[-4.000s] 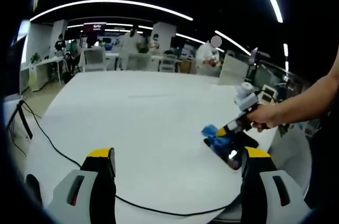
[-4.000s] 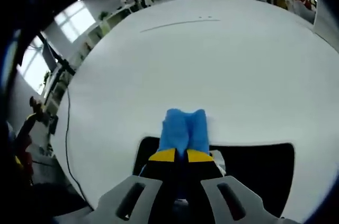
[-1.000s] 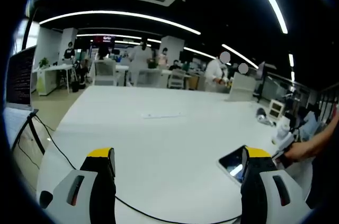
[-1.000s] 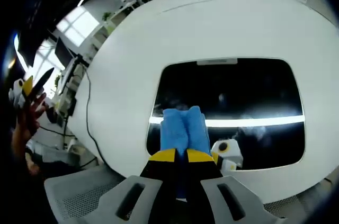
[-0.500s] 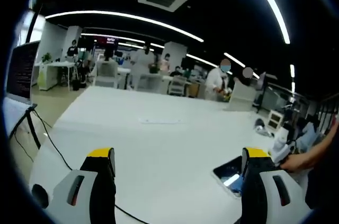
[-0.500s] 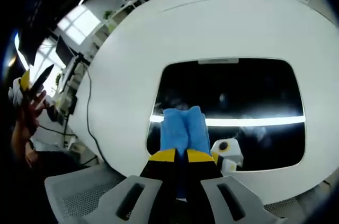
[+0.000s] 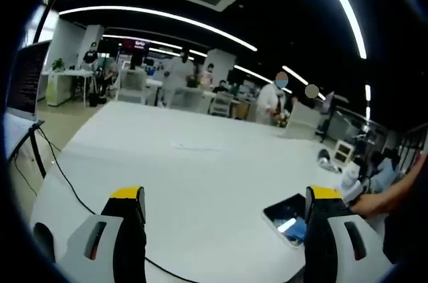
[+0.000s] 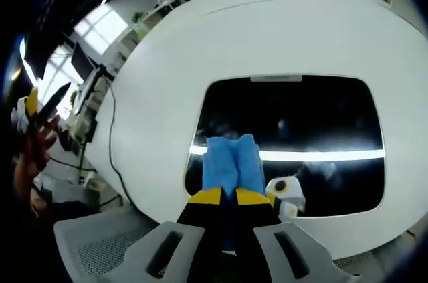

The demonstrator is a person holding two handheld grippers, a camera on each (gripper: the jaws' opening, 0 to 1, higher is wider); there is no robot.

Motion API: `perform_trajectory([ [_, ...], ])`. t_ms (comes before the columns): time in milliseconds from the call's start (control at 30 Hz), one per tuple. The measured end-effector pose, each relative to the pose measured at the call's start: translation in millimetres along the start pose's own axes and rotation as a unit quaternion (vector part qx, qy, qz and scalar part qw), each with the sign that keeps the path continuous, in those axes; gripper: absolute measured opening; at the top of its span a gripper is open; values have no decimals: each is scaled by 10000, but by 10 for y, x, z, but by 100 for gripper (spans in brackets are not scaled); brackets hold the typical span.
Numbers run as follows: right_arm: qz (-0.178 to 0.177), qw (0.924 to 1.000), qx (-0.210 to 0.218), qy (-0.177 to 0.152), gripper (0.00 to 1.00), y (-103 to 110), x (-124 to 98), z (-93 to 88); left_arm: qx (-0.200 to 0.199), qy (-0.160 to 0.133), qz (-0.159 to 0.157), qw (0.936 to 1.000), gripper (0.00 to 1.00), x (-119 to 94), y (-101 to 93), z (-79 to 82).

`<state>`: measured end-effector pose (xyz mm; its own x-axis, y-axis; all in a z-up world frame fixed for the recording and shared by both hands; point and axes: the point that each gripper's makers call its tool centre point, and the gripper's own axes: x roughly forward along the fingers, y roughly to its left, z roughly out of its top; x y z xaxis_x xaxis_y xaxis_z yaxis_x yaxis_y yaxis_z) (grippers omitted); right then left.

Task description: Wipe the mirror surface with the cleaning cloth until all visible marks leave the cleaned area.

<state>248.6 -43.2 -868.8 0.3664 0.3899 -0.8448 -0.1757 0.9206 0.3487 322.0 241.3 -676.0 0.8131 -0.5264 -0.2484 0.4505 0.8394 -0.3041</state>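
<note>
In the left gripper view my left claw (image 7: 224, 229) hangs wide open over the white worktop (image 7: 187, 169), holding nothing. The mirror (image 7: 286, 217) lies flat at the near right, close to the worktop's edge, with a bit of blue cloth (image 7: 299, 229) at its near corner. A hand (image 7: 366, 204) comes in just beyond it. A black cable (image 7: 67, 182) trails across the near left. There is plenty of open room to the far and left.

In the right gripper view my right claw (image 8: 223, 197) is closed tight on the folded blue cloth (image 8: 233, 162), which sits over the mirror's (image 8: 287, 116) near left part; I cannot tell if it presses the glass. A bright strip of ceiling light reflects across the mirror, and I judge that glare could hide remaining marks. The mirror's near edge lies close to the worktop (image 8: 200, 49) rim, so a hard stroke toward me could, I think, slide it off. Far strokes have room. The left claw (image 8: 30, 106) shows at the far left.
</note>
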Motion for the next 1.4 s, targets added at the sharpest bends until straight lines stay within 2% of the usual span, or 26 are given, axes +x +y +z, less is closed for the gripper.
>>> perform_trajectory([
  [200,2,10000,30,2,0,1,1,2,16,-17,105,9999,100,-50,98,38],
  [333,3,10000,29,-19,0,2,1,2,45,-60,83,9999,100,-22,99,82],
  [533,28,9999,87,-60,0,-3,6,4,76,34,55,10000,100,25,81,53],
  [700,22,10000,65,-43,0,2,3,2,48,5,77,10000,100,17,98,68],
  [900,23,10000,69,58,0,-34,-15,8,-34,1,236,9997,100,-78,196,47],
  [1000,-13,9999,104,87,0,-120,-54,-5,-20,0,247,9997,100,-110,149,1],
  [1067,5,9998,144,98,0,-146,-64,-4,47,250,319,9992,100,-119,168,-98],
  [1267,16,9998,135,135,0,-176,-71,18,165,139,446,9988,100,-217,128,-40],
  [1400,84,9984,481,283,0,-237,-70,65,109,152,600,9980,100,-318,181,-56],
])
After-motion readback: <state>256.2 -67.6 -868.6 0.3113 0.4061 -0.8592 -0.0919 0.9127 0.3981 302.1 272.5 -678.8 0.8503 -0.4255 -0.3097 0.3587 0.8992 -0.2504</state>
